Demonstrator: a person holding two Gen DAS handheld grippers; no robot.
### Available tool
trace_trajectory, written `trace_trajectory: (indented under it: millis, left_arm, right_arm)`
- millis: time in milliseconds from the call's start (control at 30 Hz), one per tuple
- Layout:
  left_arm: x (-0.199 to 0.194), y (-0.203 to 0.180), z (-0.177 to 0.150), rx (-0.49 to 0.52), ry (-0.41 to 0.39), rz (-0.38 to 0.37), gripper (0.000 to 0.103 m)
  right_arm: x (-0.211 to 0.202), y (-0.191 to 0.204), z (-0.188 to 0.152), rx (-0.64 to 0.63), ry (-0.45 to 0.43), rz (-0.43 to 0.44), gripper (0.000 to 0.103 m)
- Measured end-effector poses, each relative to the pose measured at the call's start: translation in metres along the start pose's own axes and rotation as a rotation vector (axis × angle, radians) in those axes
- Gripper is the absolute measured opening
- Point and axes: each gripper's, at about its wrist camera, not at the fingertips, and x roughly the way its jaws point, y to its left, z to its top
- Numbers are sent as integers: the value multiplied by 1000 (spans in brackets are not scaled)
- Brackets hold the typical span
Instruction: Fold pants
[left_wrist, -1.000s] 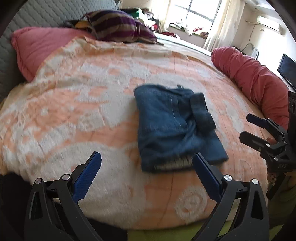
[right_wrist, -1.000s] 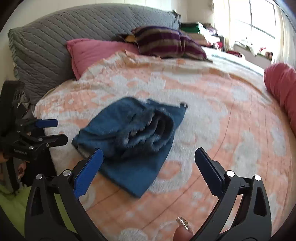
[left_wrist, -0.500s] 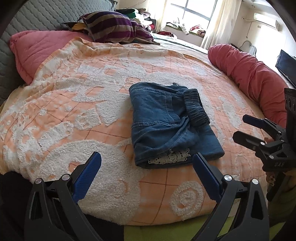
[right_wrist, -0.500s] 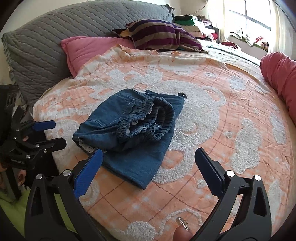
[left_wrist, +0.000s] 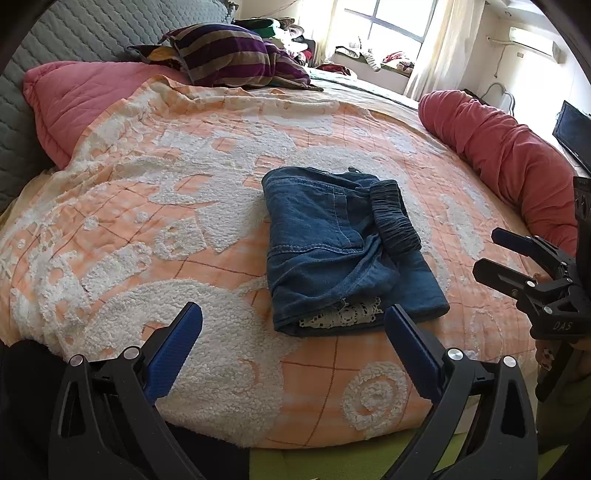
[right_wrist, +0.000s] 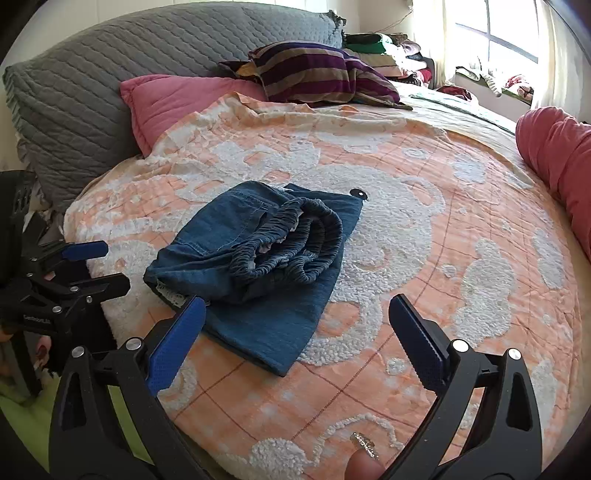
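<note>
Folded denim pants (left_wrist: 343, 251) lying mid-bed on orange-and-white chenille bedspread (left_wrist: 155, 206), elastic waistband (right_wrist: 295, 240) bunching on top, lace trim (left_wrist: 343, 316) peeking from near edge. Left gripper (left_wrist: 291, 332) hovering short of pants, jaws spread wide, holding nothing. Right gripper (right_wrist: 295, 325) likewise gaping, empty, its left blue pad overlapping pants' near edge in its own view. Pink pillow (right_wrist: 177, 96) sitting by headboard.

Blue denim pants (left_wrist: 343, 243) with a gathered elastic waistband are folded into a chunky rectangle, lying flat mid-bed, white lace trim peeking out.
</note>
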Motion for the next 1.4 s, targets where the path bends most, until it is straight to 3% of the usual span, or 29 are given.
trace_trajectory:
  millis: [1400]
  left_arm:
    - [-2, -5, -1, 13, 6, 19, 98]
  right_arm:
    - [-3, -4, -5, 28, 3, -21, 94]
